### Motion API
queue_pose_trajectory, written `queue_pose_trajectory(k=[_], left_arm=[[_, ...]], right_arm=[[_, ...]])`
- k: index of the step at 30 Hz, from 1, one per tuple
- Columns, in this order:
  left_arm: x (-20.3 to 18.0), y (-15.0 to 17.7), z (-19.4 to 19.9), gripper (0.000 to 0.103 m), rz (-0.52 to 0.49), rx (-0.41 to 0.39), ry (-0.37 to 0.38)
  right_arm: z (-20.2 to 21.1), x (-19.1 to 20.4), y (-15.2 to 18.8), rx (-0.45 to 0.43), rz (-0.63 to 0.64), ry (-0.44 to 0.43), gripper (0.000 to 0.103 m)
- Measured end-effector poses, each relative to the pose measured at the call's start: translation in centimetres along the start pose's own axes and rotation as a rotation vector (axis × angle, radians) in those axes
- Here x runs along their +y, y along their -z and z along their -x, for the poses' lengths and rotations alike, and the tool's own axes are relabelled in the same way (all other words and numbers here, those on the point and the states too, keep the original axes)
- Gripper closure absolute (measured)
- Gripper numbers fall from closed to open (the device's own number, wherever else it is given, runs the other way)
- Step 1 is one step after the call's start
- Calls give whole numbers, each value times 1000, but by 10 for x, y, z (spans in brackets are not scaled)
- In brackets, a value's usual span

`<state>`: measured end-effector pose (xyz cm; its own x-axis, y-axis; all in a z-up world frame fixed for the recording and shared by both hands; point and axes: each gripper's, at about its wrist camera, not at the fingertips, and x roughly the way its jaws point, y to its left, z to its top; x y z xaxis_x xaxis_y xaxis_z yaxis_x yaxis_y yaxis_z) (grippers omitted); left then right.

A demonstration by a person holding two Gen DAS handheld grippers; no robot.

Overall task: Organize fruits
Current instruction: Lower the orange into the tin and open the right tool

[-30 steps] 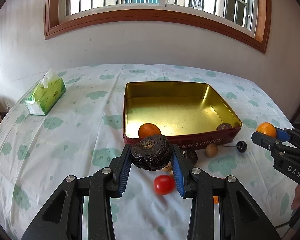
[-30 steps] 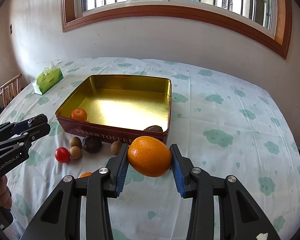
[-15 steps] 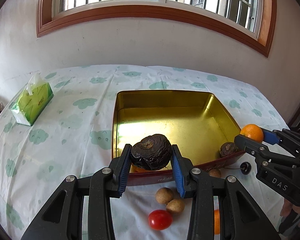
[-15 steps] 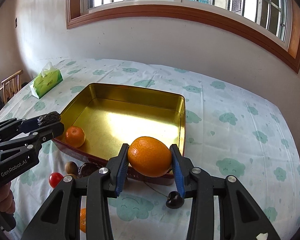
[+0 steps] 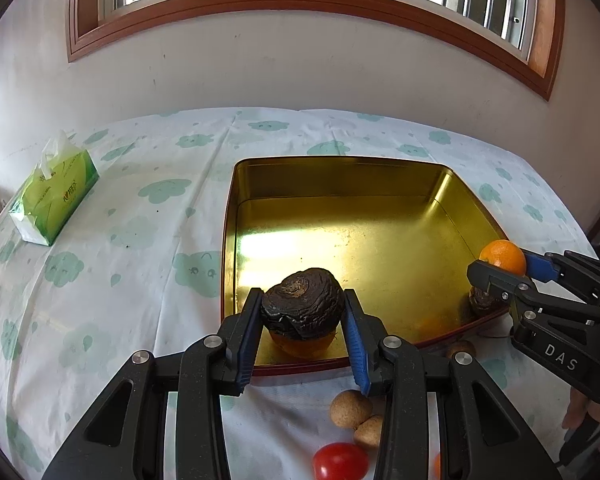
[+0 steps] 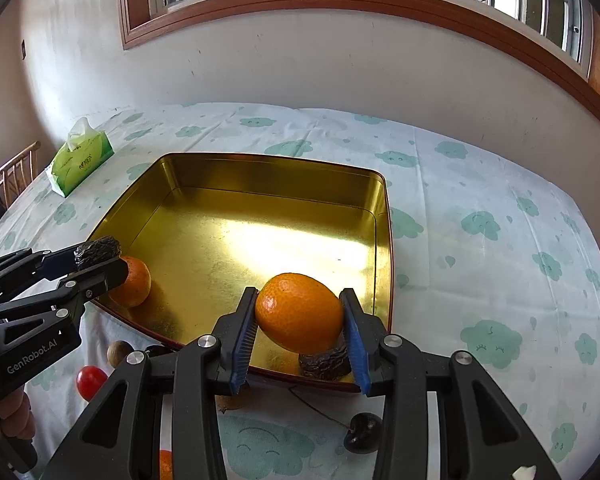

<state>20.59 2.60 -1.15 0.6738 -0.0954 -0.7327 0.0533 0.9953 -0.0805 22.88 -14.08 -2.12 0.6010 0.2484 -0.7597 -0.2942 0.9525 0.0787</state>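
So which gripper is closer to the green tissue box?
Left. The left gripper, holding the dark wrinkled fruit, is on the tin's side facing the tissue box; the right gripper, holding an orange, is on the far side.

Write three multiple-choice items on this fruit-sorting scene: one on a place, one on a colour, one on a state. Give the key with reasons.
1. Where does the tissue box lie?
A. in the tin
B. on the tablecloth, left of the tin
C. on a chair

2. What colour is the inside of the tin?
A. gold
B. blue
C. white

3. What is the right gripper doing?
A. hanging open and empty
B. clamping a tomato
C. gripping an orange

Key: B, the box sits on the cloth apart from the tin; A, floor and walls shine gold; C, the orange is pinched between both blue pads.
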Motion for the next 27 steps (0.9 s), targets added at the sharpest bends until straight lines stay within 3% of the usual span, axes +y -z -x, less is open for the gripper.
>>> queue_pose_trajectory(k=[22,27], left_arm=[[-2,1,-9,62,-15,2,-36],[-3,1,-9,62,-7,7,-44]], right_arm=[[-15,-3,3,32,-29,-9,64],[-9,-3,5,18,-29,-6,53]])
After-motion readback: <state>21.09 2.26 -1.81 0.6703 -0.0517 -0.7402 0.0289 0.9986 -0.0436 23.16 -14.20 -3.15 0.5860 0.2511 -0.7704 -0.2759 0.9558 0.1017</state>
